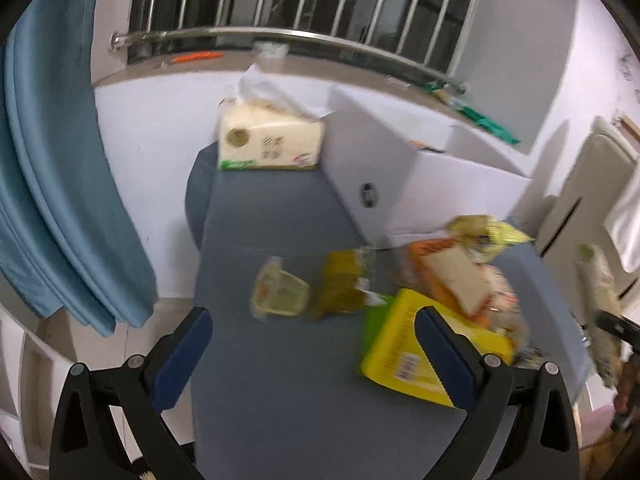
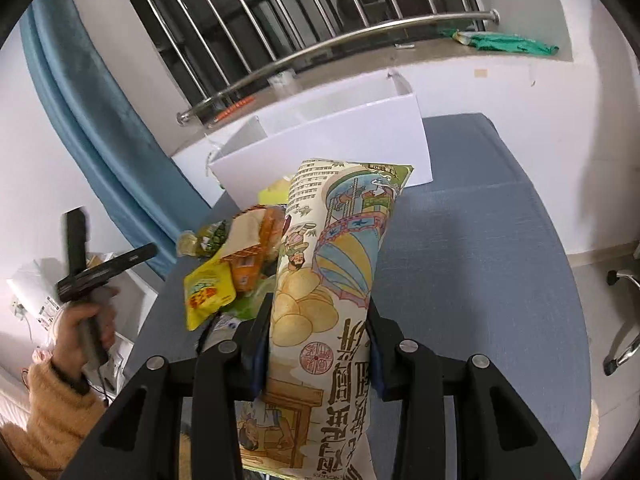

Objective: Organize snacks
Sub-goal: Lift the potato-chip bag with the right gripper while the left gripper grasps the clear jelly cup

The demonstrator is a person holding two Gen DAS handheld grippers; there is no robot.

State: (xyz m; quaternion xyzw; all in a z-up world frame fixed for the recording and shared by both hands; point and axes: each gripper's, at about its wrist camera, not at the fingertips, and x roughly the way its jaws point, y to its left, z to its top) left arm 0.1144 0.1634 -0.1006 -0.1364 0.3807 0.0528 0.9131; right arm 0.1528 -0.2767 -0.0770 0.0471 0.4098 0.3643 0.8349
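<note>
Snacks (image 1: pixel 460 280) lie heaped at the lower right of the left wrist view, on the grey table (image 1: pixel 280 360) beside the white box (image 2: pixel 320 136). The right gripper (image 2: pixel 318 332) is clenched on a tall chip bag (image 2: pixel 332 280), best carried upright over the box's rim. The left gripper (image 1: pixel 312 344) is released and empty, near the yellow pack (image 1: pixel 396 356).

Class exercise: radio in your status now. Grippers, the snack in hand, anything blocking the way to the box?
Right gripper shut on tall chip bag. Left gripper open, empty, over snack pile. White box beyond pile, path clear.
</note>
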